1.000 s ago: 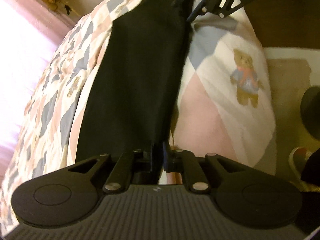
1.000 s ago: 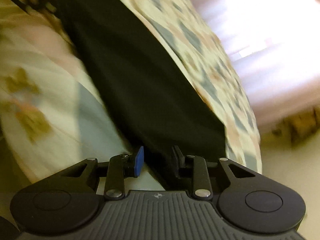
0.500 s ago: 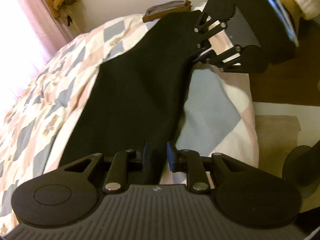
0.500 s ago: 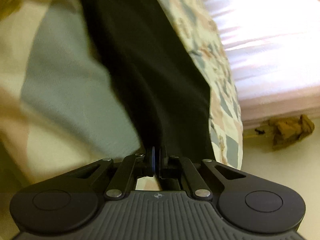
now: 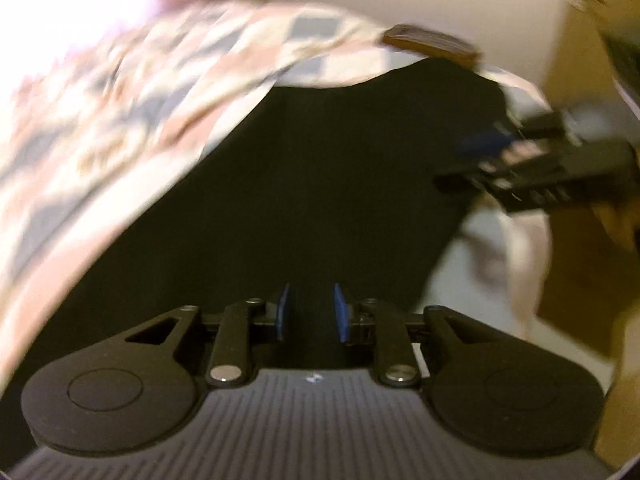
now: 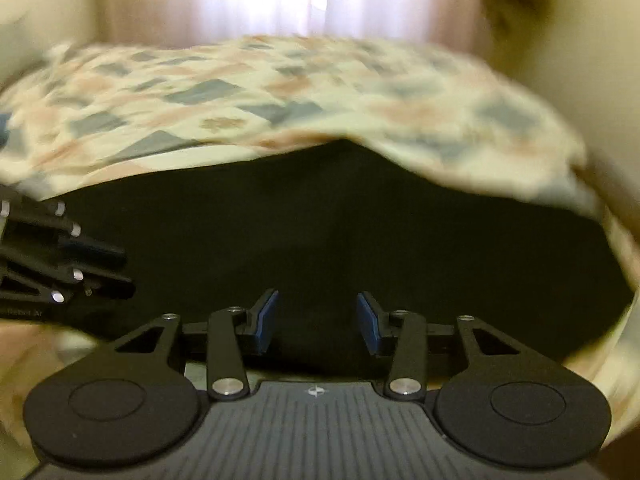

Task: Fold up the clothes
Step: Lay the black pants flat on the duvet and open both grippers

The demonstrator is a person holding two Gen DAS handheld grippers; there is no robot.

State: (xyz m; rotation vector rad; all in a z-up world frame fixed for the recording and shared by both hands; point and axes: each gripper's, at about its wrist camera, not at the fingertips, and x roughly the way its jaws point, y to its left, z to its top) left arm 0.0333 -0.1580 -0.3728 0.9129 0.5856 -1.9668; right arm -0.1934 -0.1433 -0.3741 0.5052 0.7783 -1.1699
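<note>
Both tongs were pinching the black garment's edge half a second ago; now both are spread with nothing between the pads, and both views have swung round with heavy motion blur.

Left tongs: jaws parted, blue pads clear of cloth, hovering over the near edge of the black garment. Garment runs forward and away from these tongs, widening toward the far side; whether the pads touch the cloth below, can't tell.

Right tongs: jaws spread wider, empty, also at the near edge of the garment. From here the garment's long axis runs left to right across the view, directly ahead of the tips. Left tongs show at the left margin of this view, right tongs at the right margin of the left view, so the two stand apart along the same near edge, cloth between and ahead of them.

Garment lies flat as one dark slab on the patchwork bedspread; layers can't be counted, too dark and blurred. Dark flat object sits beyond the garment's far edge.

Judgement: fits either a fold just laid down or a re-grip between folds. Neither tongs is clearly nearer; any next grasp turns on that near edge.
</note>
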